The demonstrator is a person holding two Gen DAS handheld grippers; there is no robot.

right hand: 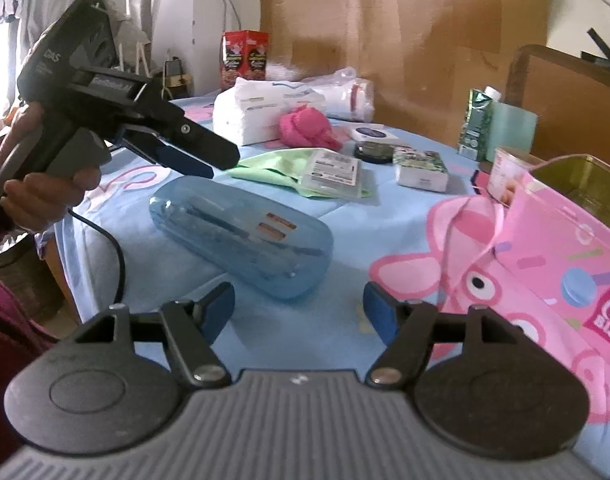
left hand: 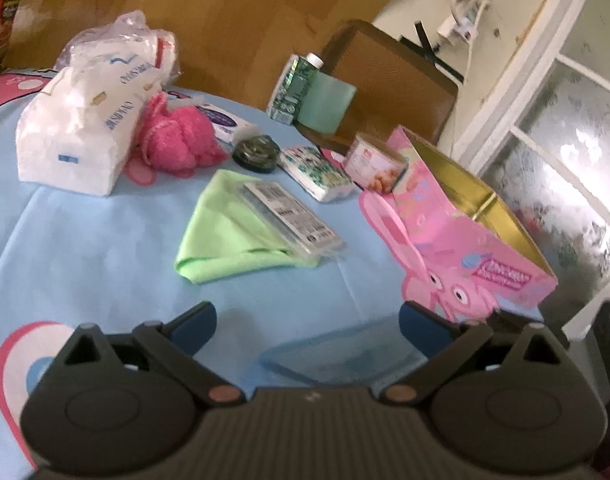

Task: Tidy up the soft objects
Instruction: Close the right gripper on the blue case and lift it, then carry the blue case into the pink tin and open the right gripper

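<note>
Bench (left hand: pixel 85 240): nothing sorted yet, by the look of it. Pink tin (left hand: pixel 481 240) stands open, apparently empty, right of left tool (left hand: pixel 308 316). Tissue pack (left hand: pixel 77 136) far ahead-left. Green cloth (left hand: pixel 221 232) ahead under a flat packet (left hand: pixel 289 216). Pink puff (left hand: pixel 181 140) beside tissues. Both tools wide open, holding nothing; right tool (right hand: pixel 299 312) near blue case (right hand: pixel 241 236). All 3 soft items remain.

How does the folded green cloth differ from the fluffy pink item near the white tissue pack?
The folded light green cloth lies flat and smooth; the fluffy pink bundle is bunched in a rounded heap. A clear plastic packet rests on the green cloth; nothing sits on the pink bundle. The pink bundle touches the white tissue pack; the cloth lies apart. Both look soft.
</note>
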